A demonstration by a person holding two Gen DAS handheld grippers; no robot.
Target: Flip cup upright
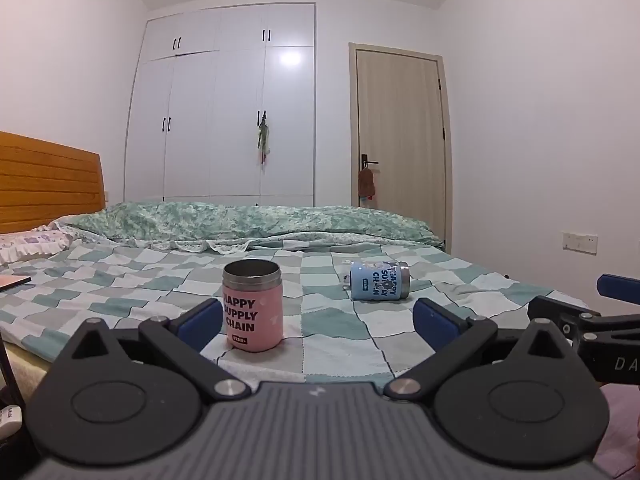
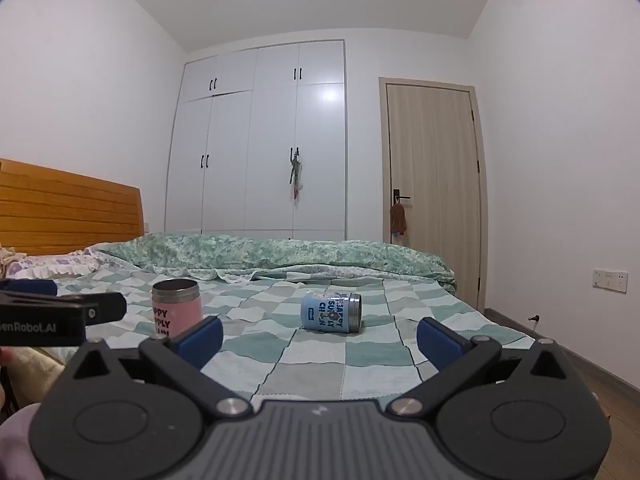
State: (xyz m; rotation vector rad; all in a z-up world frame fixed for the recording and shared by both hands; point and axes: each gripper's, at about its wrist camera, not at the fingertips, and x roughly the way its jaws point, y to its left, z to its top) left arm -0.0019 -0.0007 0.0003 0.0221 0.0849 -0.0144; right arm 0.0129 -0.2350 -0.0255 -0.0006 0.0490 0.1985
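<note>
Both tongs, left [image 1: 316,320] and right [image 2: 320,334], spread wide and empty, low over the bed [image 2: 312,376]. Blue cup [image 2: 331,313] lies on its side at 12 o'clock of the right tongs, mouth toward 3; pink cup [image 1: 253,306] already upright, at 11. Approach step, by my reading: next, right tongs advance and pinch the blue cup's body, then tip it mouth-up.
</note>
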